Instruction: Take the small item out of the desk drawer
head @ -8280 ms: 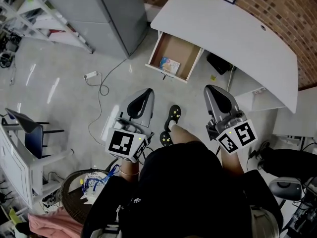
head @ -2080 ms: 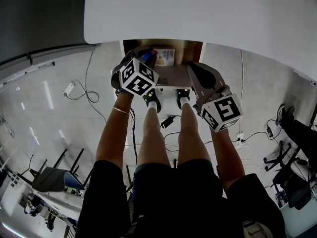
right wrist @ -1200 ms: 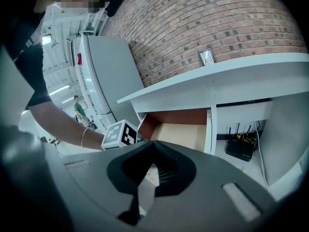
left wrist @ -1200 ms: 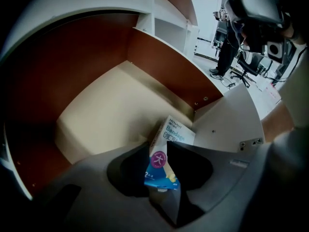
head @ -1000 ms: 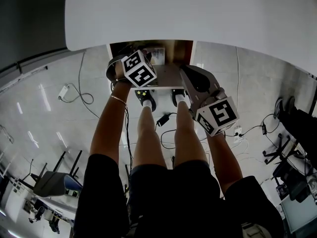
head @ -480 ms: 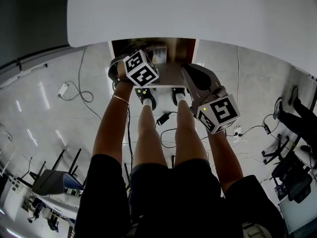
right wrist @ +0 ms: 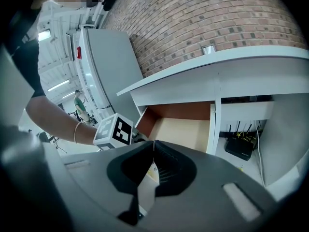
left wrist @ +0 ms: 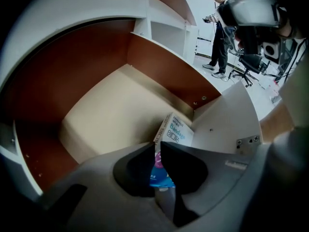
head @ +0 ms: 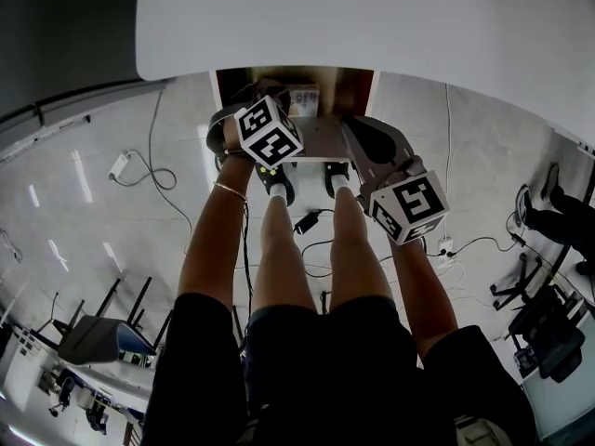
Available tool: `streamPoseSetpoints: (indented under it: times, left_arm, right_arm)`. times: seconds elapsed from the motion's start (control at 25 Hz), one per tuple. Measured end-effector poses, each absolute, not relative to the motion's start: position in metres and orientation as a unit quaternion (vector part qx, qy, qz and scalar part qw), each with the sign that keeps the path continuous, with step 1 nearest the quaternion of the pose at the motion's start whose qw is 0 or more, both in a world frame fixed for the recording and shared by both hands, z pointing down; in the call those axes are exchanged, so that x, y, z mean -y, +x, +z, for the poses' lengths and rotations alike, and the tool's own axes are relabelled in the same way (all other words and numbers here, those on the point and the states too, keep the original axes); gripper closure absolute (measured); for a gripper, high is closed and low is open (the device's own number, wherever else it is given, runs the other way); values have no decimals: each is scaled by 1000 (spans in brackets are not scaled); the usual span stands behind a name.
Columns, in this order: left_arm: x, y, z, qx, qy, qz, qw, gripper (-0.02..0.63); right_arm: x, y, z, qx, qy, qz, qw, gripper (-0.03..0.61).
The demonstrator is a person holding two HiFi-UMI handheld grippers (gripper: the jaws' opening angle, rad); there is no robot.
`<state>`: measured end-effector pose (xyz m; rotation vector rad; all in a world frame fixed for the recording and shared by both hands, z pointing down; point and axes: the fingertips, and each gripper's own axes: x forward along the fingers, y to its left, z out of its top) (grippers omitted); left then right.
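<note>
Left gripper (left wrist: 158,146): we see its jaws closing on the bandage box (left wrist: 176,131), a thin printed carton tilted inside the drawer (left wrist: 104,108), just beside its white panel. Only this view shows the drawer's smooth beige floor and red-brown walls. Right gripper (right wrist: 153,143) hangs outside the drawer, jaws together, empty. Beyond, the head view alone shows the curved white desk top (head: 372,17).
</note>
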<state>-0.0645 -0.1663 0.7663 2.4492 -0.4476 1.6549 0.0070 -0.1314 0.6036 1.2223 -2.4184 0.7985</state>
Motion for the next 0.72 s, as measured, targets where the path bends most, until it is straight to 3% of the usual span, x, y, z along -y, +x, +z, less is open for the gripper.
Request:
streamPoseSetpoints:
  times: [0.72]
  left_arm:
    - [149, -70, 751, 159, 824, 538, 77, 594]
  right_arm:
    - [130, -12, 632, 852, 388, 262, 235, 557]
